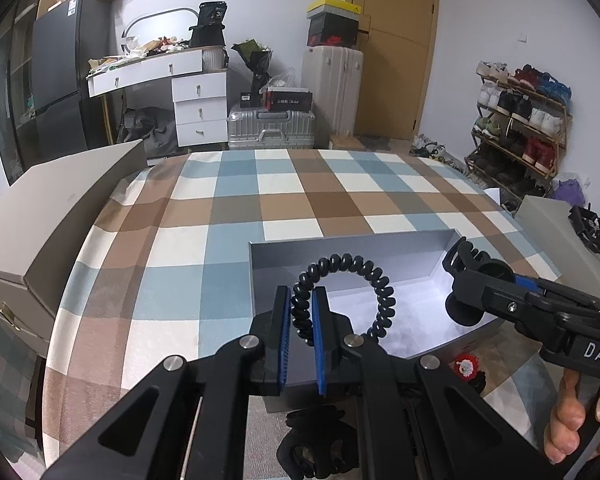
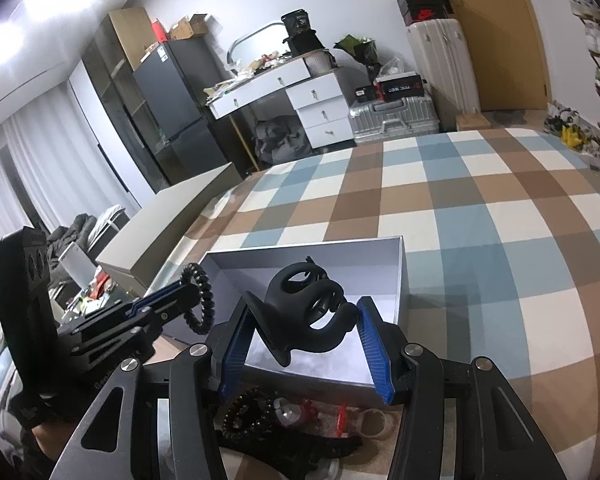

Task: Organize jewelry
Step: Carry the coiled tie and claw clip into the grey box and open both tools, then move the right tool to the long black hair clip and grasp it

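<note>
The checked bedspread (image 1: 228, 208) fills both views, and on it sits the open grey box (image 1: 340, 246), the place where the pieces appear meant to go. In the left wrist view its white floor shows no item lying on it, so by my reading nothing has been put away yet; two pieces are on the point of being dropped in.

The right gripper (image 2: 306, 334) enters the left view from about 3 o'clock. Its jaws are partly closed, the blue pads pressing on either side of a black claw clip (image 2: 308, 308), which hangs above the near half of the box. The left gripper (image 1: 302, 320) comes up from 6 o'clock in its own view, jaws drawn in narrow and pinching the black spiral hair tie (image 1: 352, 292) on its left side; the loop stands upright over the box's near left corner, clear of the floor.

Still outside the box, at about 6 o'clock below the right gripper, lies a small heap: a black beaded loop (image 2: 242, 412), red-trimmed bits (image 2: 300, 410) and a clear ring (image 2: 374, 422). Judging from this, most of the sorting is still ahead: release these two, then return for the heap.
</note>
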`<state>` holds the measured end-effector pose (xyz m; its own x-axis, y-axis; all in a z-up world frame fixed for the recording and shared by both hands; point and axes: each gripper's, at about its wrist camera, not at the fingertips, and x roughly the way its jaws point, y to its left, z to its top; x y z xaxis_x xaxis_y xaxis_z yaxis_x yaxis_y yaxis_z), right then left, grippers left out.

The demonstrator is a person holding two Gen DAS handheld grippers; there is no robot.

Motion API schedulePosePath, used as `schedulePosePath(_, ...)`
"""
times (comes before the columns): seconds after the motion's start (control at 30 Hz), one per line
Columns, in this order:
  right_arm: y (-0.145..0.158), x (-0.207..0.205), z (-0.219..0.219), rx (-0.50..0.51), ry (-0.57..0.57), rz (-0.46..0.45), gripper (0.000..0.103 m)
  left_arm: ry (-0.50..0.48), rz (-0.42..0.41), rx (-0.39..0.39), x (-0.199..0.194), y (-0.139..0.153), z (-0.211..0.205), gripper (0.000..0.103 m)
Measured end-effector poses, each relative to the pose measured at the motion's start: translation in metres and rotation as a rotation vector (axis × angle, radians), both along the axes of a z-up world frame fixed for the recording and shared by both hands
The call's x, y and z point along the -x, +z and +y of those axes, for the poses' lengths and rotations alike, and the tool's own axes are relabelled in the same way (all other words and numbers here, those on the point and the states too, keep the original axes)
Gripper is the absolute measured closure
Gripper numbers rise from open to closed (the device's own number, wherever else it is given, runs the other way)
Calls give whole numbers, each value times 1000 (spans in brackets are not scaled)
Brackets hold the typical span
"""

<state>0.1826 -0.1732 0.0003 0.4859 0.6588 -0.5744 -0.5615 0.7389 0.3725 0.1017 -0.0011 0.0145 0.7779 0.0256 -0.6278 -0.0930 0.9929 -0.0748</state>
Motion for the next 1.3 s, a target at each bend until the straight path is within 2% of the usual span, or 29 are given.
schedulePosePath(0.27, 0, -2, 5, 11, 7, 4, 51, -3, 6, -3, 0, 1, -4, 97)
schedulePosePath(0.33, 1, -1, 6, 11, 17, 3, 48, -6, 5, 5, 0, 2, -3, 97)
schedulePosePath(0.4, 3, 2, 4, 5, 18, -14, 41, -13, 7, 7, 0, 2, -3, 96)
schedulePosePath(0.53, 11, 9, -2, 1, 11, -44, 33, -21, 5, -10, 5, 5, -6, 76)
schedulePosePath(0.6, 15, 13, -6, 7, 5, -62, 24, -39, -13, -4, 11, 8, -7, 63)
schedulePosePath(0.67, 19, 18, -11, 25, -12, -87, 14, -45, -34, -1, 19, 14, -7, 35)
schedulePosePath(0.7, 20, 20, -13, 32, -22, -94, 7, -42, -48, 0, 22, 16, -7, 31)
schedulePosePath(0.77, 22, 24, -20, 44, -42, -108, 0, -38, -73, 7, 33, 21, -4, 23)
schedulePosePath(0.83, 23, 27, -24, 65, -55, -104, 0, -37, -84, 15, 41, 24, -1, 19)
schedulePosePath(0.9, 22, 30, -27, 82, -65, -100, 0, -25, -95, 8, 48, 25, 1, 11)
schedulePosePath(0.93, 22, 32, -29, 87, -66, -100, 0, -17, -95, 3, 51, 25, 2, 1)
schedulePosePath(1.3, 5, 51, -28, 141, -14, -56, 0, 4, -54, -24, 77, 4, 10, 1)
